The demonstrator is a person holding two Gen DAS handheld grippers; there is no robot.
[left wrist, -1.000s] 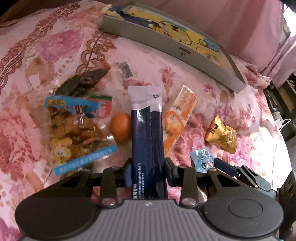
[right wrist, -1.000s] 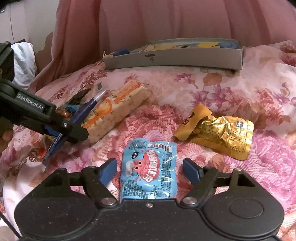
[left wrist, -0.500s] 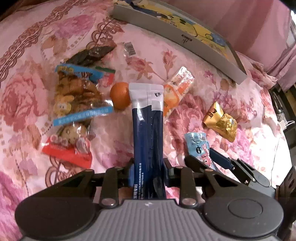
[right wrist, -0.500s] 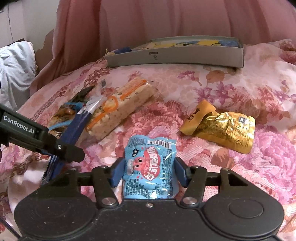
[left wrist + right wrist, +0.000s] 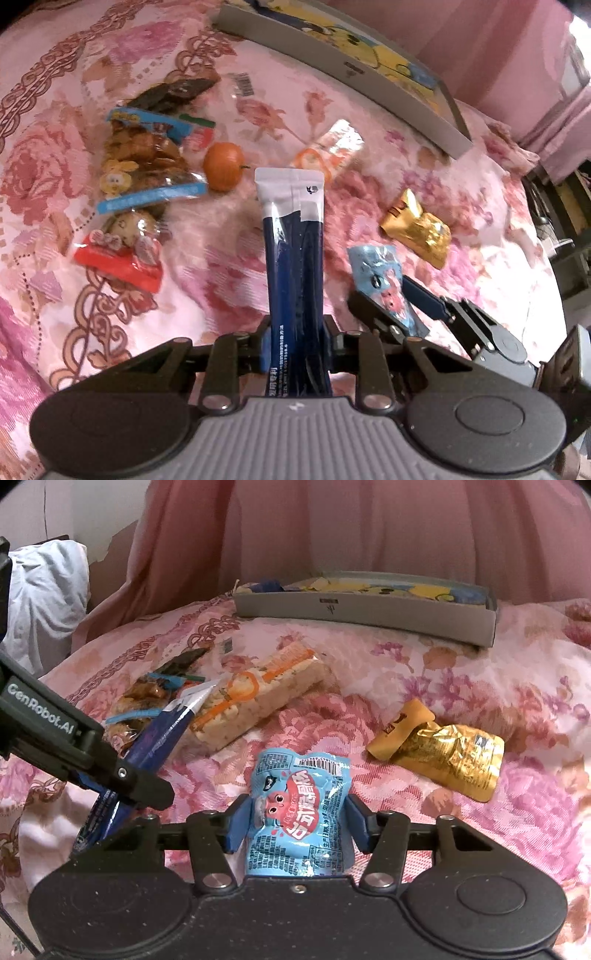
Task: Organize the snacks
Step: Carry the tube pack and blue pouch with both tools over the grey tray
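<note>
My left gripper (image 5: 295, 341) is shut on a long dark-blue stick packet (image 5: 294, 254) with a white top, held above the flowered bedcover. It also shows in the right wrist view (image 5: 162, 734). My right gripper (image 5: 297, 821) is shut on a light-blue snack packet (image 5: 299, 805) with a red cartoon; it also shows in the left wrist view (image 5: 380, 284). A grey cardboard box (image 5: 365, 607) with a yellow cartoon lining lies at the back.
On the bedcover lie a gold foil packet (image 5: 447, 753), an orange-striped cracker pack (image 5: 258, 698), an orange (image 5: 223, 166), a cookie bag (image 5: 147, 162), a red packet (image 5: 118, 258) and a dark packet (image 5: 173, 90). Pink curtains hang behind.
My right gripper closed on the light-blue packet and lifted it. My left gripper rose and drew back with the blue stick packet.
</note>
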